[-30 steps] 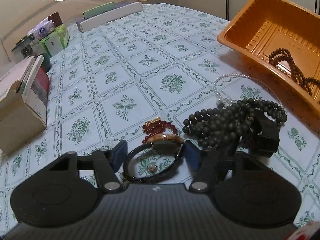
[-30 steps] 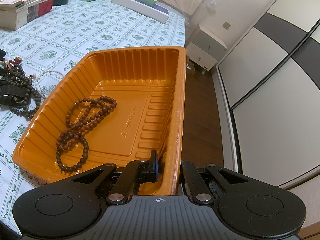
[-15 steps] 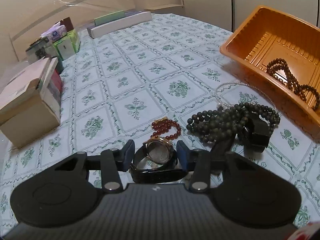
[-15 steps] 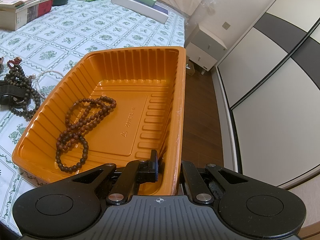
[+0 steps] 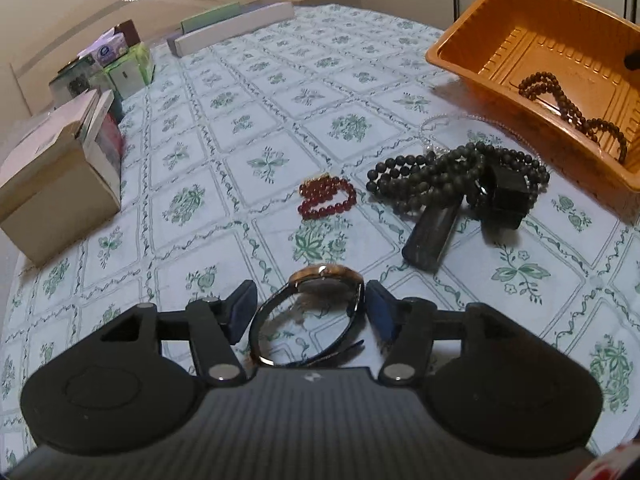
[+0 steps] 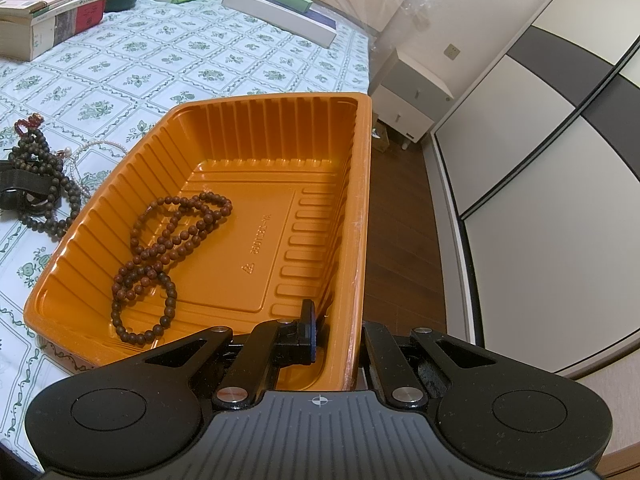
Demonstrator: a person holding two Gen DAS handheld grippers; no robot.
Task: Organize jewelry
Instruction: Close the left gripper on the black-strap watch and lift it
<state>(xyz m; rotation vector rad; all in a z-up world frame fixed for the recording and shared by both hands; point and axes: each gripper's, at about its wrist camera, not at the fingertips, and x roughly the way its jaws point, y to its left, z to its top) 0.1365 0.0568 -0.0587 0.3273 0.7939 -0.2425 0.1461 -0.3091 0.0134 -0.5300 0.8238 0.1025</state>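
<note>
1. My left gripper (image 5: 306,312) has the watch (image 5: 316,304) between its fingers, which have just been opening. The right finger sits against the watch's case and strap; the left finger stands clear of the strap, so the watch is not squeezed.
2. The watch stands on edge, its gold-rimmed case up and its black strap looping back toward me.
3. Ahead on the flowered worktop (image 5: 276,128) lie a red bead bracelet (image 5: 326,197), a heap of dark bead strands (image 5: 448,176) with a black strap (image 5: 430,236) sticking out, and a thin pearl strand (image 5: 436,128) behind them.
4. My right gripper (image 6: 338,330) is clamped narrow on the near right wall of the orange tray (image 6: 360,200), one finger inside, one outside.
5. In the tray lies a brown bead necklace (image 6: 168,240), coiled toward its left side.
6. Boxes and books (image 5: 60,176) sit along the worktop's far left edge.
</note>
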